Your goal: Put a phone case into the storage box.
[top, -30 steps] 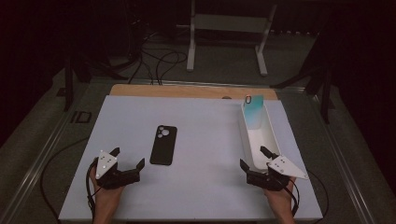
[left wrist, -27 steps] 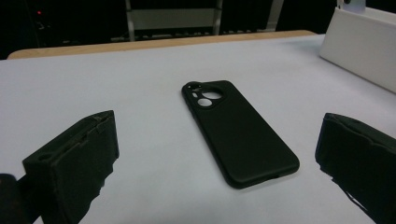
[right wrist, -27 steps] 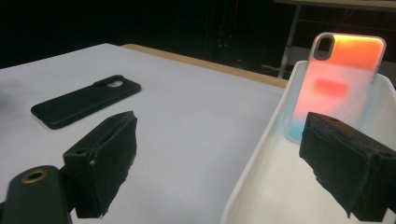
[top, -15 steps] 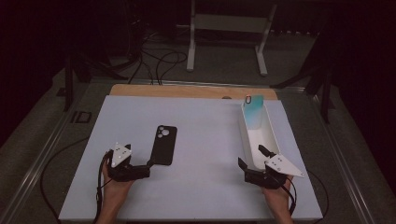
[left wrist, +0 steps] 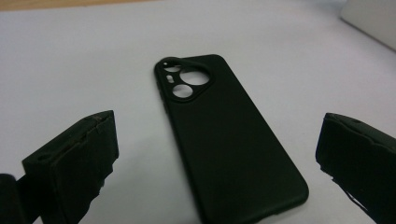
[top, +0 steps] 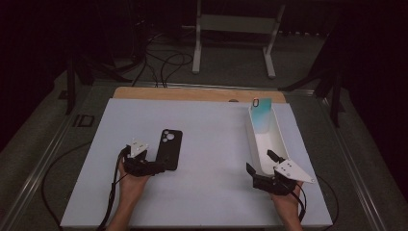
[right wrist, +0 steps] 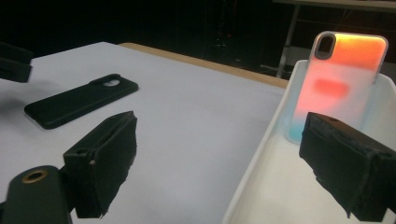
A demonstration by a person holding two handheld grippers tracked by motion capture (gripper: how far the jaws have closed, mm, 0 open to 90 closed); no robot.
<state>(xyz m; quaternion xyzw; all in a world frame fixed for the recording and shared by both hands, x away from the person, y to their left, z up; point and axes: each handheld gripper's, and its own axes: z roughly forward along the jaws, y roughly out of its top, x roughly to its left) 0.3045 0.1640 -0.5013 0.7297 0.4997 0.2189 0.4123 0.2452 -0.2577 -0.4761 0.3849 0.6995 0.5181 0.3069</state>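
Observation:
A black phone case lies flat on the white table, camera cutout at its far end. My left gripper is at its near end, open; in the left gripper view the black case lies between and just ahead of the jaws, untouched. A long white tray sits at the right, and a translucent gradient phone case leans upright at its far end. My right gripper is open at the tray's near end, its jaws either side of the tray's left wall, holding nothing.
The white tabletop lies on a wooden board whose edge shows at the back. A metal stand and cables are on the dark floor beyond. In the right gripper view the gradient case glows orange and the black case lies left.
My left gripper has moved right and forward up to the near end of the black case. The right gripper has stayed at the tray's near end.

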